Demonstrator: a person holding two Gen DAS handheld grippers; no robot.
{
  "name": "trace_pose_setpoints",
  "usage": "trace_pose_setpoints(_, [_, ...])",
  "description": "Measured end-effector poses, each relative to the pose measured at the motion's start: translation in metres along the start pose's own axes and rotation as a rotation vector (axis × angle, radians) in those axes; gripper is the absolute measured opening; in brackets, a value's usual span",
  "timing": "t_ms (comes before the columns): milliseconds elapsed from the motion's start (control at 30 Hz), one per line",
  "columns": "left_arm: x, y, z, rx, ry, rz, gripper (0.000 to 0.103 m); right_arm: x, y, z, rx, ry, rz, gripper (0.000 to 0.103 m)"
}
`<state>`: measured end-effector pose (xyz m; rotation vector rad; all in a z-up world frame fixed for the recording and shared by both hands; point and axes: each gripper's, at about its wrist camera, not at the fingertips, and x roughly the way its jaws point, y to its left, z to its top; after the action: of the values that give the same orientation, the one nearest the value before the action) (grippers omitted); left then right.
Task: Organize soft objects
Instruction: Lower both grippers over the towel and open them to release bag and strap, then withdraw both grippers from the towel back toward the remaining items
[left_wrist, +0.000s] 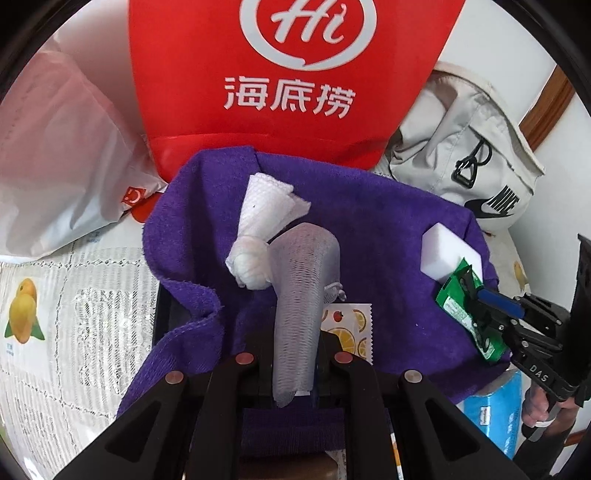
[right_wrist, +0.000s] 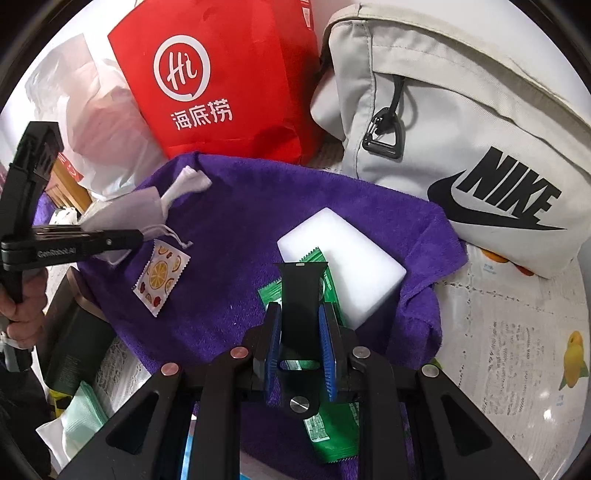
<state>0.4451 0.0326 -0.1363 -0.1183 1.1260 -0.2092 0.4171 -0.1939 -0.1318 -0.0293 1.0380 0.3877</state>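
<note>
Your left fingers (left_wrist: 295, 373) are clamped on the near end of a grey mesh pouch (left_wrist: 304, 295), and your right fingers (right_wrist: 301, 354) are pressed together on a black strap-like piece (right_wrist: 301, 295), with the green sachet (right_wrist: 332, 424) lying directly under them. Whether the sachet itself is pinched, I cannot tell from these views; in the left wrist view it appears to hang at the right gripper (left_wrist: 491, 314), so treat it as held.

Both soft things are over the purple towel (right_wrist: 229, 229), which covers the table (right_wrist: 517, 332). I judge that you are placing them there, so lower each one until it rests on the cloth before you let go. Keep the pouch low and straight, because its drawstring (left_wrist: 334, 290) lies near the fruit-pattern sachet (left_wrist: 351, 332), and a pull may drag that little packet out of place.

A little farther, the white knotted cloth (left_wrist: 258, 236) touches the pouch on its left side; leave a gap there if you want a tidy row. On the right, the white foam block (right_wrist: 343, 266) is just beyond the green sachet, which overlaps its near edge. Put the sachet flat beside the block, not on top.

At the far edge stand the red paper bag (left_wrist: 288, 74) and the grey Nike bag (right_wrist: 461, 129); keep clear of them.
</note>
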Motion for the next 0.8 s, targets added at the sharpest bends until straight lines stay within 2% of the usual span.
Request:
trace_pose_setpoints(100, [0.005,-0.003,0.001,0.009,0.009,-0.005,0.012,-0.001,0.000,0.000,-0.006,-0.002,0.000,0.021])
trace_pose_setpoints(200, [0.008,-0.011,0.004,0.043,-0.007,0.012,0.026,-0.001,-0.001,0.000,-0.002,-0.006,0.008,0.021])
trace_pose_setpoints(300, [0.009,-0.015,0.007,0.059,-0.014,-0.003,0.031,-0.001,-0.002,0.000,0.006,-0.003,0.020,0.022])
trace_pose_setpoints(333, [0.009,-0.016,0.008,0.063,-0.013,-0.006,0.040,-0.001,-0.002,0.000,0.009,0.000,0.027,0.026])
trace_pose_setpoints(367, [0.008,-0.018,0.010,0.068,-0.015,-0.004,0.056,-0.002,-0.002,0.001,0.011,0.000,0.036,0.028])
trace_pose_setpoints(433, [0.004,-0.020,0.012,0.074,-0.035,0.009,0.068,-0.004,0.000,0.001,0.011,-0.006,0.048,0.036])
trace_pose_setpoints(533, [0.001,-0.023,0.014,0.071,-0.029,-0.009,0.073,-0.005,0.005,0.001,-0.002,-0.005,0.043,0.046])
trace_pose_setpoints(800, [-0.029,-0.018,0.007,0.071,-0.057,-0.001,0.073,-0.019,0.015,0.002,0.004,-0.033,0.046,0.047])
